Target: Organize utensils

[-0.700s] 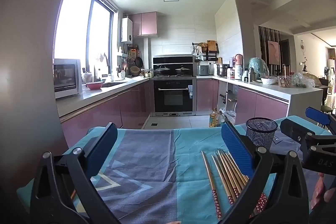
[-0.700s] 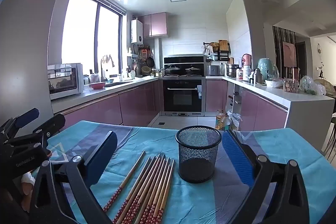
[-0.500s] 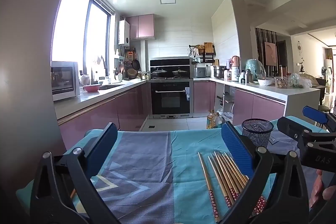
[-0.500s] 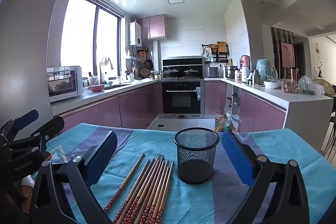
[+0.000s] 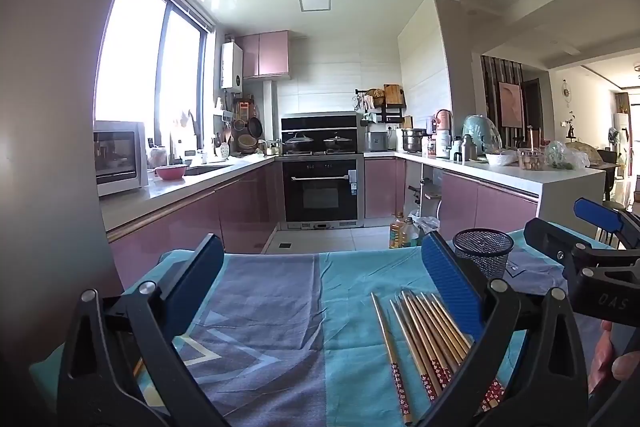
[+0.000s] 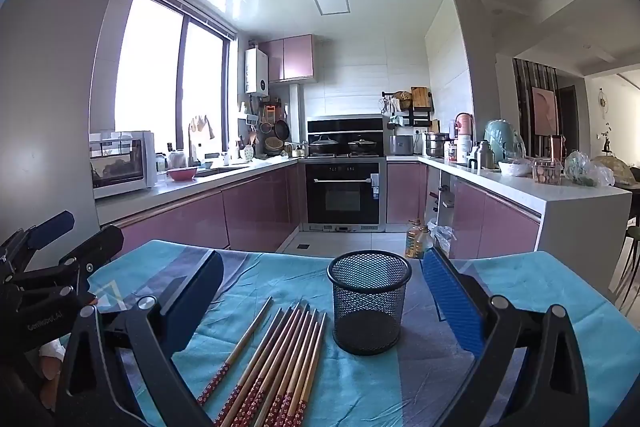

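A table under a teal and grey patterned cloth (image 6: 520, 291) carries everything. On it stands one black wire-mesh cylindrical holder (image 6: 369, 307), upright, toward the far edge. Just beside the holder, on its left in the right wrist view, lie wooden chopsticks with red flowered ends (image 6: 280, 355): one single stick set slightly apart on the left, then a tight bundle of about seven, though where they overlap the exact number is hard to tell. All lie flat, their plain tips pointing toward the far edge.

Two black tongs with blue pads hover over the near edge. The left gripper (image 5: 320, 291) and the right gripper (image 6: 320, 301) both stand spread wide, grasping nothing.
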`<state>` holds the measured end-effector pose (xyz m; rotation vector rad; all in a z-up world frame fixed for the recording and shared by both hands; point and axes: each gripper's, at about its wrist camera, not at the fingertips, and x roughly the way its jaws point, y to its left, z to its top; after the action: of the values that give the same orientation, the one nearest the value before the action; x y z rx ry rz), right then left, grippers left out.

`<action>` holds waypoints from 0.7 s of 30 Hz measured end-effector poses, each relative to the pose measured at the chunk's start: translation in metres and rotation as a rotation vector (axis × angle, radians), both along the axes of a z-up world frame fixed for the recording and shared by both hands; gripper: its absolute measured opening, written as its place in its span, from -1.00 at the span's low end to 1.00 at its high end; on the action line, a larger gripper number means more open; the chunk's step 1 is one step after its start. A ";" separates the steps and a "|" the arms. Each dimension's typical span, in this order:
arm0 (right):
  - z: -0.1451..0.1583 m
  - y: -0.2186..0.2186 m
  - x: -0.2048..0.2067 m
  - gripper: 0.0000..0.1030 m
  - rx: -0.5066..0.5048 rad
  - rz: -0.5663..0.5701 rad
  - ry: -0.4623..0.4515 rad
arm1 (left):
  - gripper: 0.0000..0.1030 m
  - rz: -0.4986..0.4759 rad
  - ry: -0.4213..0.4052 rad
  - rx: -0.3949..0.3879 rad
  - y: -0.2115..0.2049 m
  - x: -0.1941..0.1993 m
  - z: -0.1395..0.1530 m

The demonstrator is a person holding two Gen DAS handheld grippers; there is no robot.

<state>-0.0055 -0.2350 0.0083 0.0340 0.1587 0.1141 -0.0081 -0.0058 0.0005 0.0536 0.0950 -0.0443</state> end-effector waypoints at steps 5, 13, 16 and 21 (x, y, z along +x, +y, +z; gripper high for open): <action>0.001 0.005 0.000 0.87 0.000 -0.004 -0.003 | 0.89 -0.003 -0.008 0.002 -0.001 -0.003 0.001; 0.003 0.004 -0.005 0.87 0.001 -0.003 -0.011 | 0.89 -0.005 -0.008 0.003 -0.002 -0.004 0.002; 0.003 0.004 -0.005 0.87 0.000 -0.005 -0.010 | 0.89 -0.005 -0.008 0.003 -0.002 -0.004 0.002; 0.005 0.004 -0.005 0.87 0.002 -0.005 -0.010 | 0.89 -0.005 -0.008 0.003 -0.002 -0.004 0.003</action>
<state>-0.0108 -0.2306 0.0129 0.0358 0.1488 0.1100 -0.0125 -0.0080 0.0030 0.0568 0.0868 -0.0485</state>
